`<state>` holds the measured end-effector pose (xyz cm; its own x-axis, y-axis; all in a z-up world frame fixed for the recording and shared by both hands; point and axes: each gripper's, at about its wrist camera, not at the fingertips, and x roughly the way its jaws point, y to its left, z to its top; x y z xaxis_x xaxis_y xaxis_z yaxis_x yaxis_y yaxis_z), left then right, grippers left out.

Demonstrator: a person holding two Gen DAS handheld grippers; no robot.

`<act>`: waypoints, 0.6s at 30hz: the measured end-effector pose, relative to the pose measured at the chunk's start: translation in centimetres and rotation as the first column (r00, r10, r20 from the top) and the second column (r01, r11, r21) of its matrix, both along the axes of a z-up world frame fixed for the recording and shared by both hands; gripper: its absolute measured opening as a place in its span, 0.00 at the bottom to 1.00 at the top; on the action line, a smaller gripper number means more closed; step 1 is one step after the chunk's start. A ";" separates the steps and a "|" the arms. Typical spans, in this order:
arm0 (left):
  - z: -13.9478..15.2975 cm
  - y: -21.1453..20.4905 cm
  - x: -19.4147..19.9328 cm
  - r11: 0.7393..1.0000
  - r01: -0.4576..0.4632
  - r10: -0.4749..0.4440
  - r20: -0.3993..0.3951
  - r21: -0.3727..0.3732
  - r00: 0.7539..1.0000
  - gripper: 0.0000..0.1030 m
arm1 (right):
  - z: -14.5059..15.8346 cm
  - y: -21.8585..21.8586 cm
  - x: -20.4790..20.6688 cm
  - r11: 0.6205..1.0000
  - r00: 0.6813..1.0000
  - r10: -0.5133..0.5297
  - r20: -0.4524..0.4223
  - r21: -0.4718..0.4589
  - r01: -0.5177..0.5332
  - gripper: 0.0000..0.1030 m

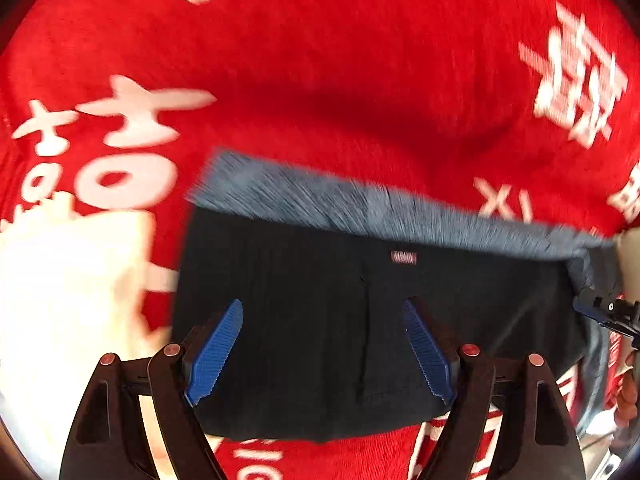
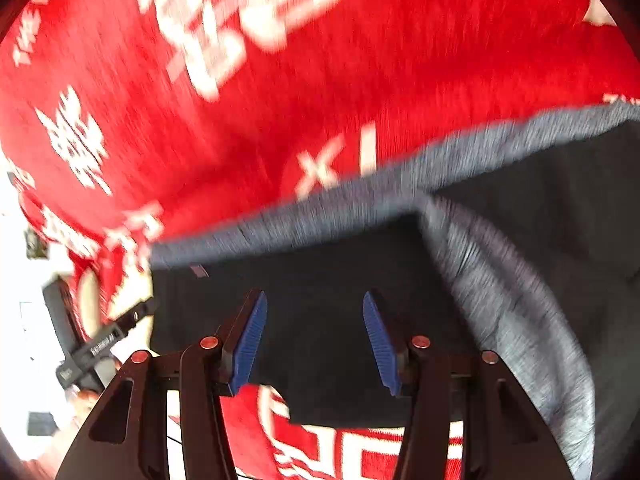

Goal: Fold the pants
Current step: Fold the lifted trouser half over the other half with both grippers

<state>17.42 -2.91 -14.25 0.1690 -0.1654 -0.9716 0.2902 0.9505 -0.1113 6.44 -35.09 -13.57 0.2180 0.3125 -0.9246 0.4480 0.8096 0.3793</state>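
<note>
Dark navy pants (image 1: 320, 300) with a grey-blue inner waistband (image 1: 360, 204) and a small label (image 1: 403, 257) lie folded on a red blanket (image 1: 320, 60). My left gripper (image 1: 323, 322) hovers open over the pants, holding nothing. My right gripper (image 2: 315, 314) is open and empty over the pants (image 2: 320, 280), where a grey lining fold (image 2: 520, 300) curves to the right. The right gripper's tip shows in the left wrist view (image 1: 608, 312) at the pants' right edge. The left gripper shows at the left edge of the right wrist view (image 2: 108, 336). Both views are motion-blurred.
The red blanket (image 2: 240, 140) with white characters covers the whole surface. A bright white patch (image 1: 60, 300) lies left of the pants. The blanket's near edge (image 2: 360, 452) shows below the pants.
</note>
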 end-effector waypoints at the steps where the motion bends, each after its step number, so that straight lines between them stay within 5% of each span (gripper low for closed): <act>1: -1.1 -0.7 -0.2 0.999 0.012 -0.012 -0.004 0.032 1.000 0.80 | -1.3 0.3 0.0 1.000 0.999 0.003 -0.036 -0.020 -0.004 0.53; 3: -2.5 -1.9 -0.7 0.993 0.047 -0.050 0.028 0.108 0.998 0.83 | -2.5 -0.1 -0.2 0.999 1.000 -0.013 -0.026 -0.030 0.013 0.52; 5: -3.2 -2.8 -1.3 0.986 0.110 -0.117 0.053 0.128 0.992 0.99 | -2.1 -0.7 -0.2 0.998 0.998 -0.060 0.010 -0.029 0.061 0.52; 9: -3.1 -4.3 -2.8 0.955 0.191 -0.214 0.080 0.228 0.974 0.99 | -0.6 -1.9 -2.2 0.987 0.987 -0.161 0.022 0.024 0.160 0.52; 18: 2.0 -9.1 -7.9 0.945 0.313 -0.317 0.039 0.092 0.948 0.99 | 5.1 -5.0 -18.2 0.914 0.914 -0.405 0.033 0.031 0.404 0.56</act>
